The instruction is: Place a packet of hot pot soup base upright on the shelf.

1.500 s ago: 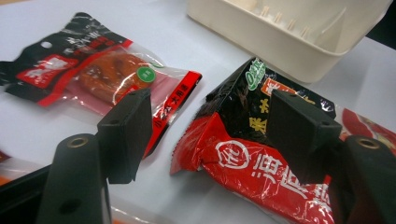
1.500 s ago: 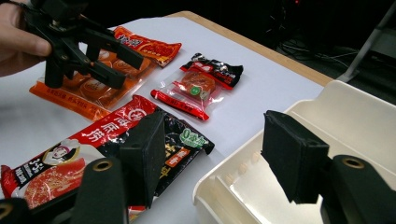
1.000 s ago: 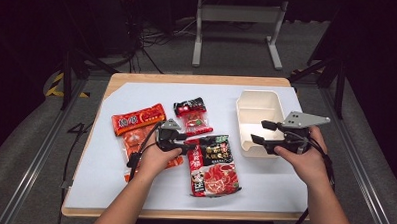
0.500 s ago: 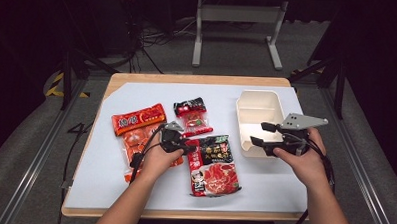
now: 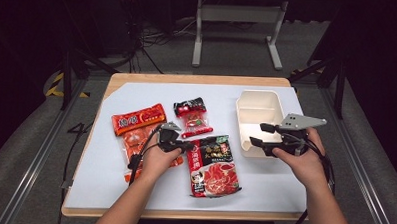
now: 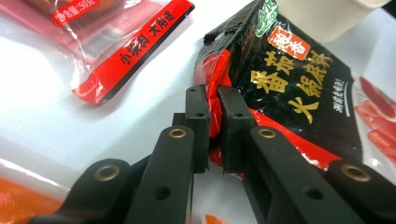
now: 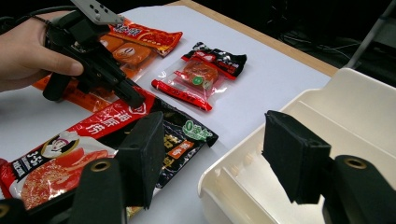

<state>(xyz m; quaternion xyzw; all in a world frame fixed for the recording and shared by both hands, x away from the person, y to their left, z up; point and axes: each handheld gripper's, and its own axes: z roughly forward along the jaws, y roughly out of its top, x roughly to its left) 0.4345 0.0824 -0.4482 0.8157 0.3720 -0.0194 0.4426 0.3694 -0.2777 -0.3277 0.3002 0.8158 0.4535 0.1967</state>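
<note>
We see the left gripper (image 6: 214,116) pinching the left edge of the black-and-red hotpot packet (image 5: 213,165), lying mid-table near the person. The right gripper (image 5: 257,135) hangs wide open — at the cream tray's (image 5: 257,101) near rim, on the right.

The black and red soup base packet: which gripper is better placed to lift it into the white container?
Left. The left gripper already has its jaws shut on the soup base packet edge, while the right gripper is open at the white container rim, holding nothing.
</note>
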